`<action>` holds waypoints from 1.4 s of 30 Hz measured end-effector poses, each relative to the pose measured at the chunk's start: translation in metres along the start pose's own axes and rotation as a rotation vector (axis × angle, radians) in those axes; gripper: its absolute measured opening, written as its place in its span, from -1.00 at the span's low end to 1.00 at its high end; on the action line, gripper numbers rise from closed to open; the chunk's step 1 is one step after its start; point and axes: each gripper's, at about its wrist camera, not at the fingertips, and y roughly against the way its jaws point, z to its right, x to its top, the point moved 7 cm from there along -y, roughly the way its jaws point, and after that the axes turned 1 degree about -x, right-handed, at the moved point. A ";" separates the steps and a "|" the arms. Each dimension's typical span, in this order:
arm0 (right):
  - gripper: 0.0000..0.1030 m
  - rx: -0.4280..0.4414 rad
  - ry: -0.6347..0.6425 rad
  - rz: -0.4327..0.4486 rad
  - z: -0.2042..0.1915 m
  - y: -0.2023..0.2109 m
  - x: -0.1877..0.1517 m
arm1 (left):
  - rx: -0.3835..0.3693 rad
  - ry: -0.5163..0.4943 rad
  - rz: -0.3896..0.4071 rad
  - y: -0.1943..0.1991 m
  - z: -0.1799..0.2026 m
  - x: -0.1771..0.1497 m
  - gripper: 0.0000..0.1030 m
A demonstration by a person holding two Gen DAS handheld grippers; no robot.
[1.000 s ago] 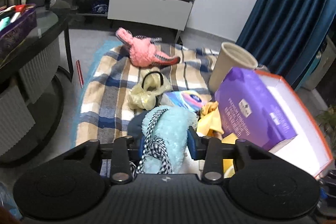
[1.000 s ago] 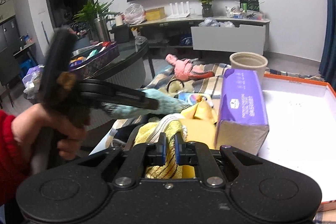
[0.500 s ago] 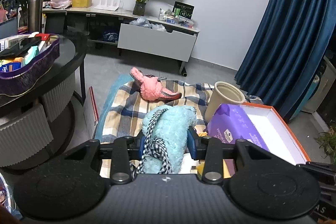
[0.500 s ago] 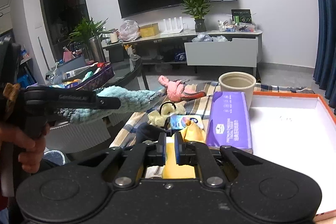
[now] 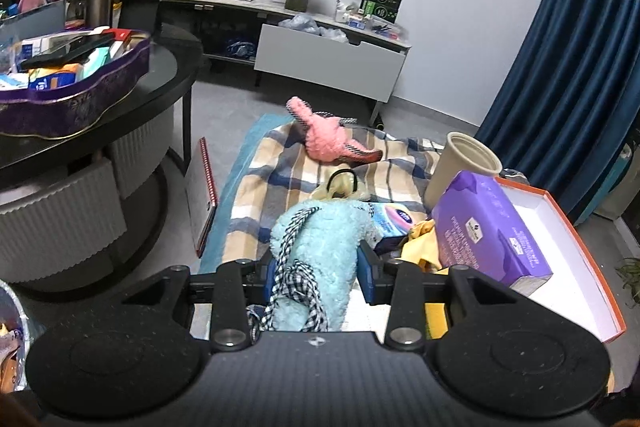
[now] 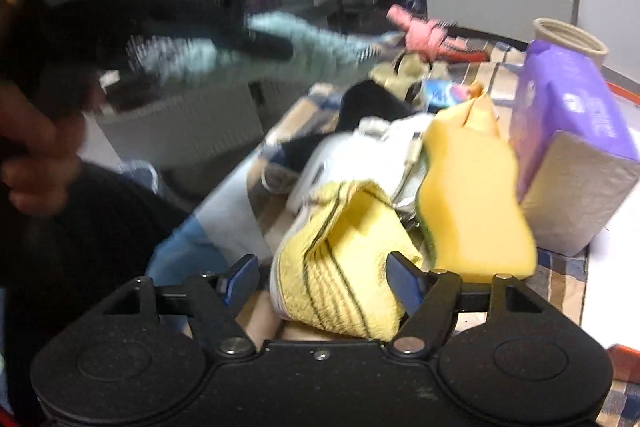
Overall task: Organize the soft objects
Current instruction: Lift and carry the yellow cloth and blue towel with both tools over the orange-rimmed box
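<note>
Left wrist view: left tongs point(image 5: 318, 265) pinching a light blue plush toy point(image 5: 320, 247) trimmed with black-and-white checked cord, blue pads pressed into its sides. Held up off the plaid blanket point(image 5: 280, 171), as a second ago, with the grip unchanged. Camera now tilted a little lower than half a second back, showing more of the blanket. Beyond the toy: a pink plush toy point(image 5: 330, 143) near the blanket's far end, a pale yellow scrunchie-like item point(image 5: 340, 187), a small blue packet point(image 5: 390, 221), a beige cup point(image 5: 464, 167), and a purple tissue pack point(image 5: 486, 227) leaning over the edge of an orange-rimmed white box lid point(image 5: 576, 227). Round dark tabletop point(image 5: 168, 83) at left, carrying a purple tray of oddments.

Right wrist view, blurred by motion: right tongs point(image 6: 320, 277) opening, jaws now spread wide where they were pressed together half a second ago. Camera dropped closer to the pile. Yellow striped cloth point(image 6: 340, 267) between the blue pads, no firm pressing visible, so seemingly released or about to be gripped; cannot tell which. Yellow sponge point(image 6: 476, 199) just beside it, the tissue pack behind. Blue plush visible at upper left in the other tongs, held by a hand point(image 6: 36, 147).

Meaning for the task: blue plush lifted and ready for placing; yellow cloth apparently the right side's current concern.
</note>
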 end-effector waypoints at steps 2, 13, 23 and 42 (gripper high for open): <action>-0.05 -0.009 -0.015 0.006 0.003 -0.004 0.002 | 0.007 0.005 -0.001 0.000 -0.003 -0.001 -0.24; -0.72 -0.072 -0.052 0.262 0.032 0.075 0.050 | 0.012 0.010 0.035 0.013 0.008 0.004 -0.24; -0.72 -0.207 -0.094 0.388 0.084 0.129 0.087 | -0.005 -0.018 0.053 0.018 0.038 0.018 -0.24; -0.72 -0.307 -0.171 0.424 0.143 0.163 0.084 | -0.088 -0.078 0.030 -0.002 0.103 0.031 -0.24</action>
